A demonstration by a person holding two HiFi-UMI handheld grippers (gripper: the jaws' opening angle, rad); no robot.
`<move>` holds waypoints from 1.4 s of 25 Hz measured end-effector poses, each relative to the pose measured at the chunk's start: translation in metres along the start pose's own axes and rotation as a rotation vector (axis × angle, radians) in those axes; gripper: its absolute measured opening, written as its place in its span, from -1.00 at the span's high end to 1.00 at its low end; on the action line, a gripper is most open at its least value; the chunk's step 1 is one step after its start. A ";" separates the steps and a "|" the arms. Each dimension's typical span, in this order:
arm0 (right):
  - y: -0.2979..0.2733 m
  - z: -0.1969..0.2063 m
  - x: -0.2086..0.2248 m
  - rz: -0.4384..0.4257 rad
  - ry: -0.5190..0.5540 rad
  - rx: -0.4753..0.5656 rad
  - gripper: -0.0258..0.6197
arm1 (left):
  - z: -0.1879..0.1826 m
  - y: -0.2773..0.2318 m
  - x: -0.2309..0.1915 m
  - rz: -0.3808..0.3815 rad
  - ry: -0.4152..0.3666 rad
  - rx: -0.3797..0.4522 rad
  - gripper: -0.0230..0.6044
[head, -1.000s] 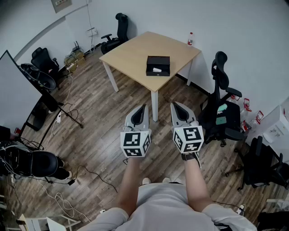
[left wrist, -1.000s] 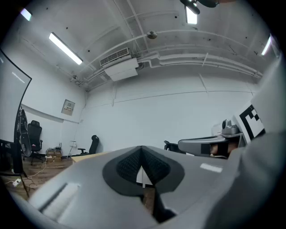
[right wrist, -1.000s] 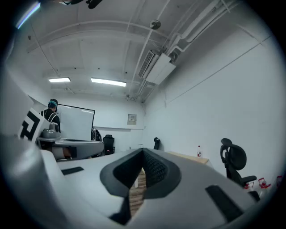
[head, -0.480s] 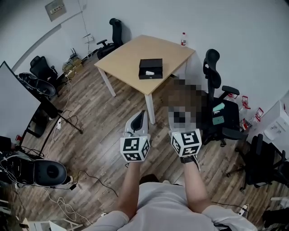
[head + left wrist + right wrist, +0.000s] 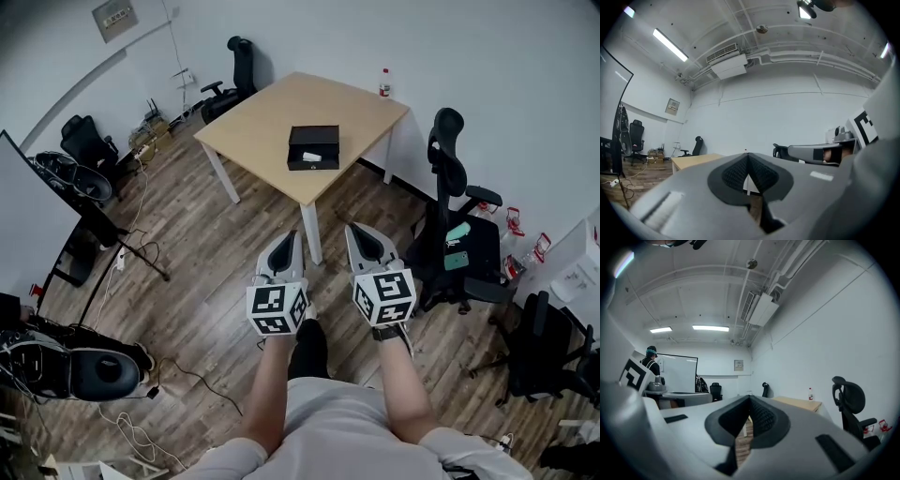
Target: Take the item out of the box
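Observation:
An open black box lies on the light wooden table across the room, with a small white item inside it. Both grippers hang in front of me over the floor, well short of the table. My left gripper is shut with nothing in it, and its pads meet at the tip. My right gripper is shut and empty too, with its pads together. The table's edge shows in the left gripper view, and its top in the right gripper view.
A black office chair stands right of the table, another behind it. A small bottle sits on the table's far corner. Cables, a black chair and a whiteboard crowd the left side. A person's head shows far off.
The view has shifted as I step nearer: the table and box sit slightly lower and closer in frame. Both grippers stay shut and level in front of me.

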State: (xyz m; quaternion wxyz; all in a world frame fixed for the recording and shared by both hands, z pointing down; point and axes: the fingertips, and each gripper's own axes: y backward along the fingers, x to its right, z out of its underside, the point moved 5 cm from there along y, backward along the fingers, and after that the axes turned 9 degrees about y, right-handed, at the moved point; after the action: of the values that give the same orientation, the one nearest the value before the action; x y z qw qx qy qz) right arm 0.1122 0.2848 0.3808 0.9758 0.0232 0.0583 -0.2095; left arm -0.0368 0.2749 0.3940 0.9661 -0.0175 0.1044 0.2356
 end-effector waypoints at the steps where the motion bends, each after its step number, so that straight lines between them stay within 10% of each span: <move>1: -0.010 0.003 0.000 -0.004 0.000 -0.003 0.88 | 0.000 -0.010 -0.007 0.003 0.001 -0.002 0.91; 23: -0.339 0.016 0.080 0.003 0.063 -0.047 0.88 | -0.041 -0.294 -0.206 0.067 0.038 0.003 0.91; 35: -0.422 0.081 0.102 -0.014 0.069 -0.202 0.88 | 0.003 -0.368 -0.263 0.073 0.085 -0.100 0.91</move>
State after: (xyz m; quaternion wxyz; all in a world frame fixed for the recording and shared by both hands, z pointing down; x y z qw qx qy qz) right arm 0.0388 -0.1469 0.4399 0.9691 -0.0684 0.1130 -0.2084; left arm -0.0955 -0.1705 0.4469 0.9495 -0.0721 0.1337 0.2747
